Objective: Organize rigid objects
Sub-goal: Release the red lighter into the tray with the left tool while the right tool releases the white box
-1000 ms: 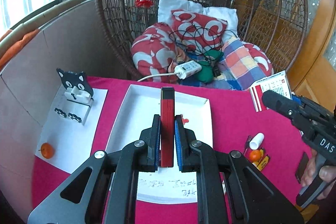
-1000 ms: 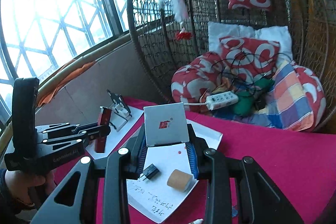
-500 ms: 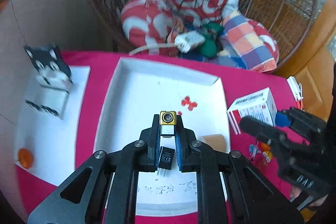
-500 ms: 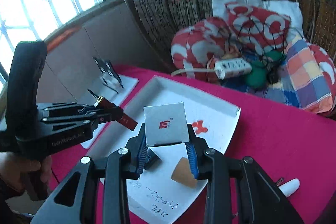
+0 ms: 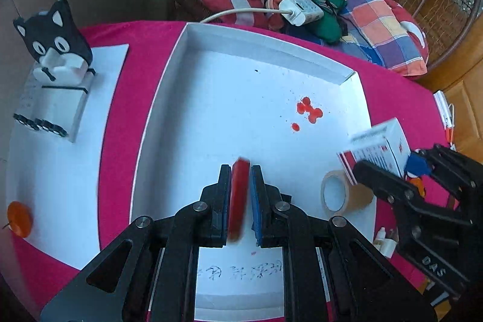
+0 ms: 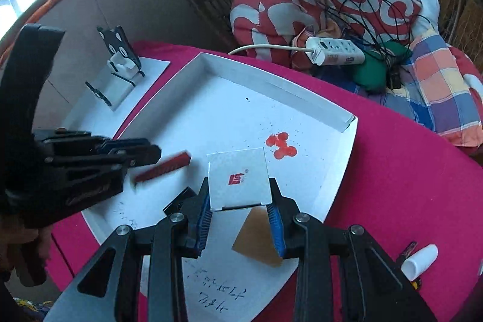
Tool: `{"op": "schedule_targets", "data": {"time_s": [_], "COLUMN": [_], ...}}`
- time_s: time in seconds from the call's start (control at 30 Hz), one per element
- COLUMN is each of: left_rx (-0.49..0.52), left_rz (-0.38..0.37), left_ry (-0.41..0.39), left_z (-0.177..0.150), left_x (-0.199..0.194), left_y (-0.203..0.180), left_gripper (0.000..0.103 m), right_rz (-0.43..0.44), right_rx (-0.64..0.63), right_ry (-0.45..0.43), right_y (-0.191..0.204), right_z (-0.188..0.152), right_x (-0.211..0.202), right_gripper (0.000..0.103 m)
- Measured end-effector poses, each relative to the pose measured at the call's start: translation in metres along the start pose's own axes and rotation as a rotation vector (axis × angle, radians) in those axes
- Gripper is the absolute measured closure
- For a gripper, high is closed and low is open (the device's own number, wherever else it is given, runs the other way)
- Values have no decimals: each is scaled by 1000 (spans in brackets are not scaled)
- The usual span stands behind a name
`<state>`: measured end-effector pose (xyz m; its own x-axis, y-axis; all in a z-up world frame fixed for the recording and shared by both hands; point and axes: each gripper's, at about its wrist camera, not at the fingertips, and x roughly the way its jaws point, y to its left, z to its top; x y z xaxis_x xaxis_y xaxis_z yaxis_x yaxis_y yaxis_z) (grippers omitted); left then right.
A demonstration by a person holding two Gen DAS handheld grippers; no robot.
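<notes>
My left gripper (image 5: 240,171) is shut on a flat red bar (image 5: 238,198) and holds it low over the white tray (image 5: 265,50); the bar is motion-blurred. The bar also shows in the right wrist view (image 6: 163,166), sticking out of the left gripper (image 6: 151,153). My right gripper (image 6: 238,201) is shut on a white box with a red logo (image 6: 238,178), held above the tray's (image 6: 271,80) front right part. The box (image 5: 377,150) and right gripper (image 5: 392,171) also show in the left wrist view. A roll of brown tape (image 5: 341,195) and a small black plug (image 6: 179,199) lie in the tray.
A cat-shaped phone stand (image 5: 54,71) sits on white paper left of the tray, with an orange disc (image 5: 18,218) near its front. A white cap (image 6: 421,260) and small items lie right of the tray. A wicker chair with cushions and a power strip (image 6: 335,50) stands behind.
Both grippers have tipped down and moved lower over the tray. The red bar now lies nearly flat in the left gripper; the white box has come forward over the tape roll.
</notes>
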<state>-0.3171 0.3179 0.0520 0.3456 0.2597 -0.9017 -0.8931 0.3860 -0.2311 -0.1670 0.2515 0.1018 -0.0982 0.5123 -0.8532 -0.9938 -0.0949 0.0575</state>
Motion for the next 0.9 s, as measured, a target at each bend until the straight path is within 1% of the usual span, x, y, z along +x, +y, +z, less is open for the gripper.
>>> {"op": "schedule_targets", "data": {"time_s": [0.13,0.2,0.23,0.27,0.3,0.33,0.37,0.43,0.53,0.63,0.77,0.87,0.9], "left_rx": [6,10,9,6,0,-11,-27,-55,-74,-89,-85,-42,-19], "left_rz": [-20,-18,-12,12,56,70,69,80,93,106,51,18,9], "left_ry": [18,12,-3,-21,-47,-62,-70,-90,-137,-163,-157,-140,-133], "left_z": [-2,-4,-5,-7,-9,-10,-11,-15,-22,-27,-31,-34,-35], "left_x": [1,-2,-5,-8,-12,-15,-18,-24,-40,-51,-56,-53,-50], "left_y": [-1,-2,-1,0,3,7,11,17,18,13,-4,-26,-38], "left_gripper": [91,71,37,22,20,17,13,7,7,7,7,7,7], "right_rz": [-20,-14,-2,9,0,-6,-4,-6,-16,-14,-7,-23,-37], "right_rx": [8,34,44,53,58,62,68,75,64,48,64,107,131], "right_ry": [13,-6,-11,-19,-27,-34,-39,-58,-79,-115,-161,-193,-202], "right_y": [0,-2,-2,-2,-2,-2,-3,-2,4,8,1,-18,-31], "right_z": [7,7,6,6,5,5,4,0,-4,-10,-17,-26,-31], "right_x": [7,6,5,4,2,0,-1,-6,-14,-28,-46,-63,-69], "right_gripper": [69,69,68,60,41,26,0,0,0,0,0,0,0]}}
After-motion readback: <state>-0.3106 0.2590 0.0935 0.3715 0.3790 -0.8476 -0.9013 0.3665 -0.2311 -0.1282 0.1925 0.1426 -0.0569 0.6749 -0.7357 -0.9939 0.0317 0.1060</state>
